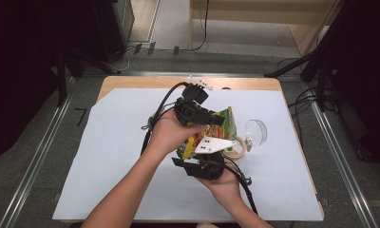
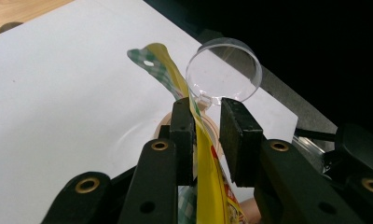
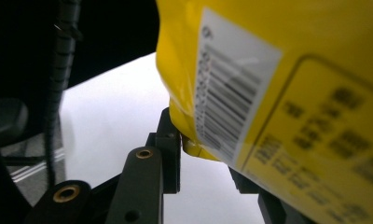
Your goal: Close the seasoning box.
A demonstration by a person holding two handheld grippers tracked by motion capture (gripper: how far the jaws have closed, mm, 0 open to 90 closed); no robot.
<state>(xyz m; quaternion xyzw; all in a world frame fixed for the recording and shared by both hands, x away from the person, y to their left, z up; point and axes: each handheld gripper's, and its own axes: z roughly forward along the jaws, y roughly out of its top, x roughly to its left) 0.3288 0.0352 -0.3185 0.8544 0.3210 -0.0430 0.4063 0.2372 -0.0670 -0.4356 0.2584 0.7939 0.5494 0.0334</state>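
- High view first: your left gripper (image 1: 215, 119) comes in from the far side and your right gripper (image 1: 212, 159) from the near side, both on the yellow snack bag (image 1: 215, 135), held up over the white sheet (image 1: 112, 156), right of its middle.
- Left gripper view: the bag's thin top edge runs between the jaws, flat against one pad (image 2: 183, 135), with a clear gap to the other. So those jaws stand partly spread, not pinching yet, as far as I can tell.
- If you're going to pull the bag open, I'd close that left pair properly on the seal before tugging, or the film will just slide out.
- Right gripper view: the bag's bottom corner sits between the jaws, but the bag hides the second jaw, so I can't tell if it's clamped.
- Further right, the clear cup (image 1: 256, 132) lies on its side by the tape roll (image 1: 239, 149), toward the sheet's right edge. Keep the bag's mouth clear of both.
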